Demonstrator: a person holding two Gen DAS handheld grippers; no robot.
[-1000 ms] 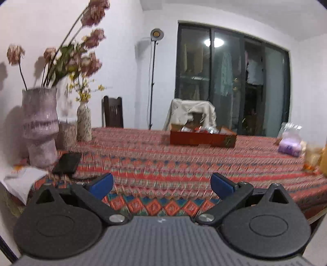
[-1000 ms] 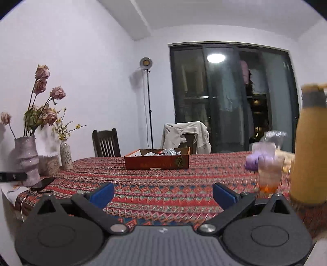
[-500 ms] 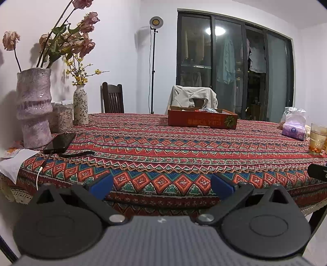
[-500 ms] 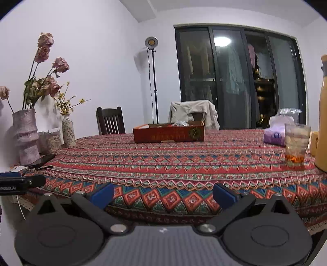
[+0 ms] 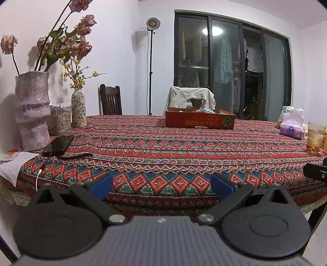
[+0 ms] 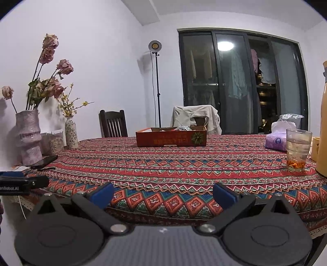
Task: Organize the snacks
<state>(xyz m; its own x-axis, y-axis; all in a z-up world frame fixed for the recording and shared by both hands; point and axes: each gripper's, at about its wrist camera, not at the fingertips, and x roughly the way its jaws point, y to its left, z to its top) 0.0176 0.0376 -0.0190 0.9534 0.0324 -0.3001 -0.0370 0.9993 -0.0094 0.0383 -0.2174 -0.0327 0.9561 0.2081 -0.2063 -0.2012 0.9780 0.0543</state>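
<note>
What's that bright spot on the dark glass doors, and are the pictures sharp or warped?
Left wrist view: the spot on the glass doors is a ceiling light's reflection; focus is sharp, edges bowed by fisheye. Right wrist view: same reflection, equally sharp and bowed.

White walls [image 6: 102,51] close the room, meeting a white ceiling [image 6: 224,12] with a boxed step at twelve o'clock in the right wrist view. Dark sliding glass doors [image 5: 231,67] fill the far wall toward one o'clock; a round ceiling light [image 5: 212,31] reflects in the glass, and what seems to be hanging laundry shows dimly behind it. A floor lamp [image 5: 152,22] on a thin black pole stands in the corner at twelve. A dark wooden chair [image 5: 110,100] sits at eleven, and a second chair draped with a pale jacket [image 5: 191,98] at twelve, both behind the table under its red patterned cloth [image 5: 173,147].
</note>
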